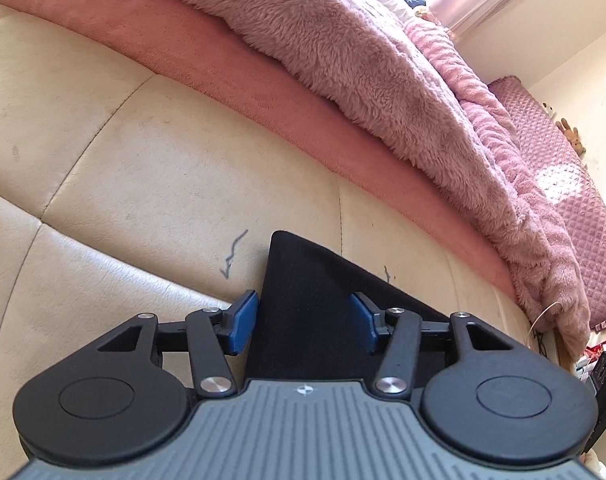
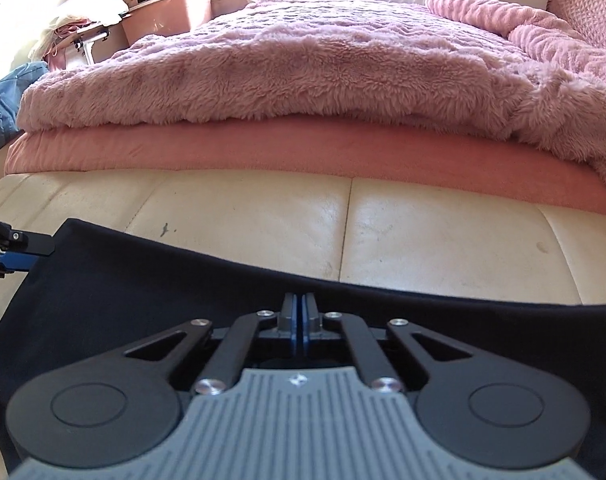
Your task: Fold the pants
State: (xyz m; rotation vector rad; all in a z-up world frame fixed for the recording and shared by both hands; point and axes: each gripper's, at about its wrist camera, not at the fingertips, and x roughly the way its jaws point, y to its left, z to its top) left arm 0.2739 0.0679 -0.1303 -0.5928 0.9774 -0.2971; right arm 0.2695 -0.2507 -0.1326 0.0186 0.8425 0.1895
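Two grippers, one garment. Left gripper (image 1: 305, 322): blue pads (image 1: 243, 322) spread wide, straddling a pointed corner of the black pants (image 1: 303, 300). Right gripper (image 2: 302, 320): fingers pressed together above the pants (image 2: 143, 288); any pinched cloth is not discernible. The pants lie flat on a cream leather bench (image 2: 423, 224), beside a pink fleece blanket (image 2: 303, 64).

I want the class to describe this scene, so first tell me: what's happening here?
A person with a handheld gripper in each hand is folding dark pants on a cream cushioned surface beside a pink fluffy blanket. The left gripper is open, its fingers straddling a corner of the fabric. The right gripper is shut above the pants; whether it pinches fabric is unclear.
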